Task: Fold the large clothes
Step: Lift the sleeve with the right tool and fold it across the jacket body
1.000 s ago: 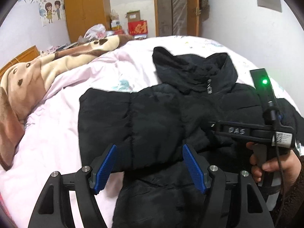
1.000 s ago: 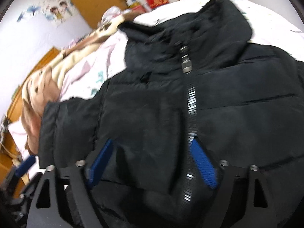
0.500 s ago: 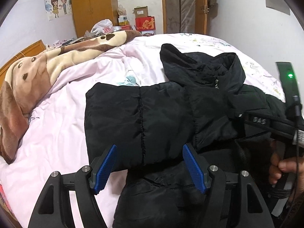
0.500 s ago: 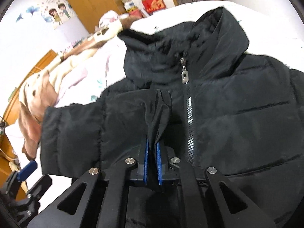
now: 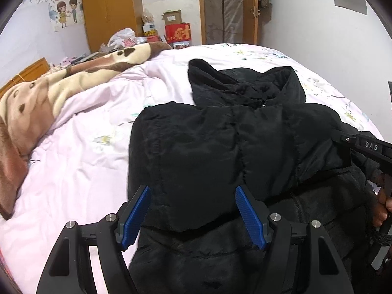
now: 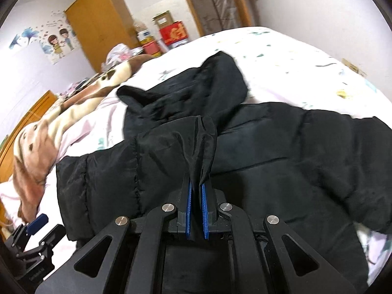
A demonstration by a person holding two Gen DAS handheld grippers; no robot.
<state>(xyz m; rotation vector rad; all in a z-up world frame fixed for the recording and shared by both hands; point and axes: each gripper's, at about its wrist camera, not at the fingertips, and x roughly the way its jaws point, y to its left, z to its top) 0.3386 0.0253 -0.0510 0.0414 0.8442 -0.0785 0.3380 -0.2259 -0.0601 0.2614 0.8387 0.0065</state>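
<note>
Jacket (image 5: 220, 152) in black lies on the bed (image 5: 73, 171), over the pink sheet, with one sleeve (image 6: 103, 176) folded across its front. From my right wrist camera I see the right gripper (image 6: 196, 208) angled down toward the bed, its blue pads (image 6: 188, 210) pressed together on a pinch of black cloth from the jacket front; the cloth stands up from the pads in a small ridge. In the left wrist view the same tool shows at the right edge, with a hand (image 5: 384, 201) holding its grip.

My left gripper (image 5: 193, 215) also points down at the bed. Its jaws stand wide, one pad on each side of the folded sleeve's lower edge, and I cannot see either pad press the cloth.

The jacket's long axis goes away from me, the collar (image 5: 245, 88) at the far end, toward the door (image 5: 225, 9) and the wardrobe (image 5: 110, 7). The folded sleeve lies crosswise to that axis. A brown blanket (image 5: 36, 103) lies on the left part of the bed, apart from the jacket.
</note>
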